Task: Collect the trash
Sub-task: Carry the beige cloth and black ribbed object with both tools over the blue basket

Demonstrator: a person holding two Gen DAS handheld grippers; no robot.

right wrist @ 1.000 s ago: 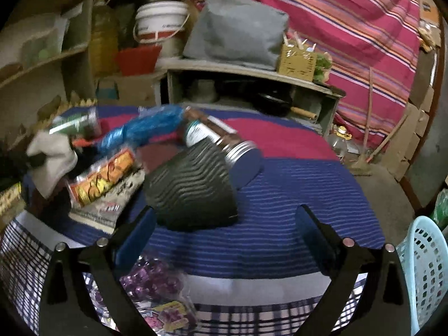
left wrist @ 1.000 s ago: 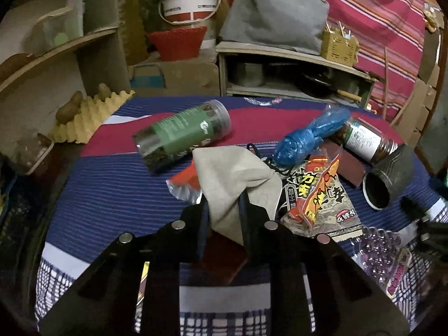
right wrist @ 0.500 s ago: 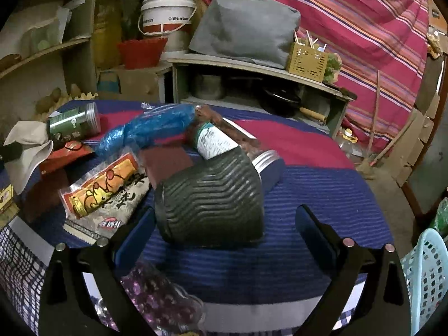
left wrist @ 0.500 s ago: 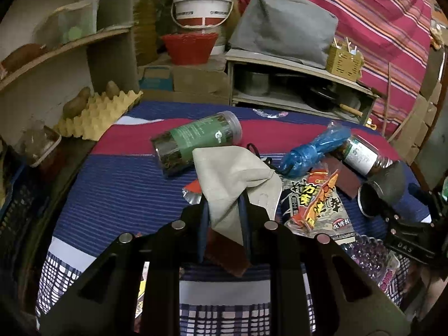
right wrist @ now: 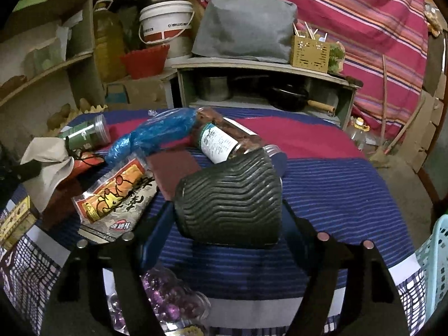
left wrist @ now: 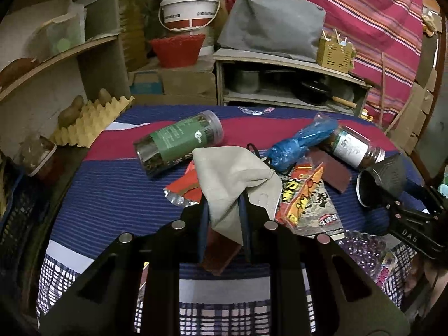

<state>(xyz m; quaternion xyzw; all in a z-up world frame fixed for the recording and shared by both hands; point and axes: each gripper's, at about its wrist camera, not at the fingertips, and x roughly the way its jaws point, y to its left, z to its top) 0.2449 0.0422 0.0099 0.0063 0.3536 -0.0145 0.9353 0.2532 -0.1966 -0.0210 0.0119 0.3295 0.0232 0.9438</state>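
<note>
My left gripper (left wrist: 223, 210) is shut on a beige cloth pouch (left wrist: 235, 179), lifted above the striped tablecloth (left wrist: 112, 196); the pouch also shows at the left of the right wrist view (right wrist: 47, 162). My right gripper (right wrist: 226, 218) is open, its jaws on either side of a dark ribbed cup (right wrist: 229, 198) lying on its side; the cup also shows in the left wrist view (left wrist: 383, 182). Around lie a red snack bag (right wrist: 114, 193), a blue plastic bag (right wrist: 156, 134), a red wrapper (left wrist: 184, 187), a green-label jar (left wrist: 179, 142) and a white-label jar (right wrist: 224, 142).
A purple bead packet (right wrist: 165, 302) lies at the table's near edge. A light blue basket (right wrist: 436, 263) stands at the right, beside the table. An egg tray (left wrist: 89, 123) and shelves (left wrist: 56, 64) are at the left; a low shelf (left wrist: 288, 84) with pans is behind.
My left gripper has risen and pulled back with the pouch. My right gripper has moved forward so its jaws now flank the ribbed cup.
</note>
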